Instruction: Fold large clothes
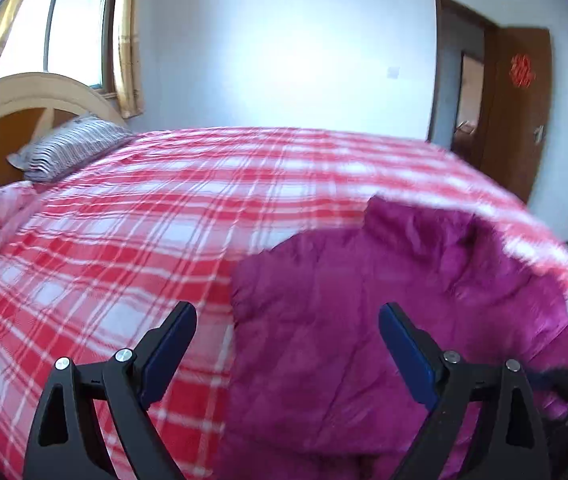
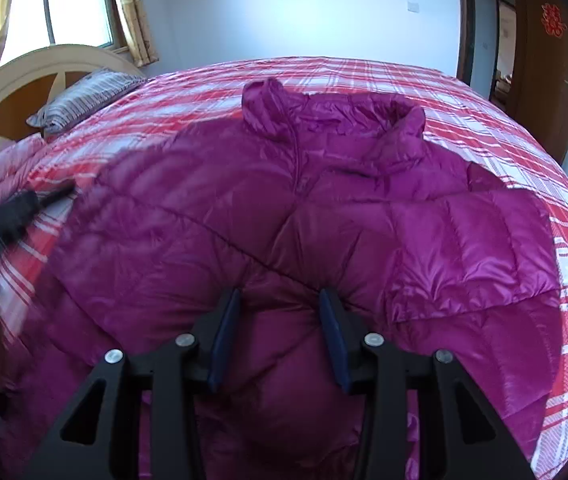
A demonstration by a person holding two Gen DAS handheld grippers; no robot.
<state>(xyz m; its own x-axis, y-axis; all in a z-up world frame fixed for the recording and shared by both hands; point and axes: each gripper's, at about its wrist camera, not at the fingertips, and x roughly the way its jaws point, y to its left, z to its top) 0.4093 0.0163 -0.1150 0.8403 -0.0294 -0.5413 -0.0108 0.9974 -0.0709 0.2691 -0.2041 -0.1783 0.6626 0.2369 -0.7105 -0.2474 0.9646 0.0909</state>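
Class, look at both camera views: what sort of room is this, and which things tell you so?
Most likely a home bedroom: a bed with a red plaid cover, a striped pillow against a curved headboard, and a curtained window.

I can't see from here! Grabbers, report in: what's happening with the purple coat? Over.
Left gripper open, holding nothing. Right gripper pinching a puffy fold of the purple coat. Coat spread on the plaid bed. Nothing blocking.

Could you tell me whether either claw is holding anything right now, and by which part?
The right claw pinches a bunched fold of the magenta puffer jacket near its lower hem. The left claw is open, holding nothing.
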